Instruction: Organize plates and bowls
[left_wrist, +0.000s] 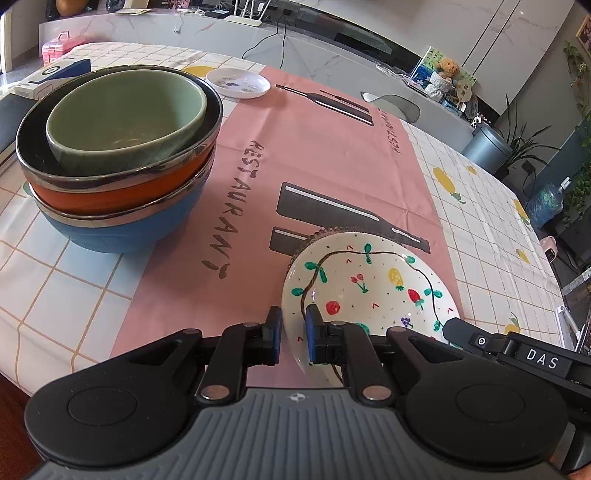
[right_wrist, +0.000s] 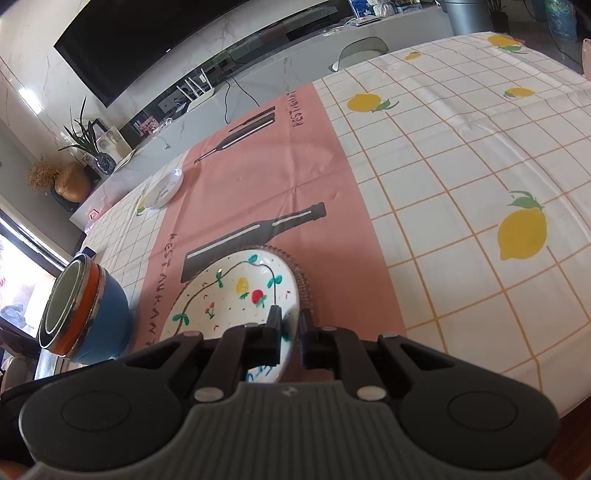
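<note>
Item: painted plate (left_wrist: 369, 284), on pink mat (left_wrist: 332, 155). My left gripper (left_wrist: 293, 332) and right gripper (right_wrist: 290, 332) fingers pinch its opposite rims, nearly closed. Stacked bowls (left_wrist: 118, 158) left; checked tabletop (right_wrist: 461, 184) clear rightward.

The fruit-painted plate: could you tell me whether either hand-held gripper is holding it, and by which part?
Both hold the fruit-painted plate by its near rim: the left hand-held gripper on its left edge, the right hand-held gripper on its right edge.
</note>
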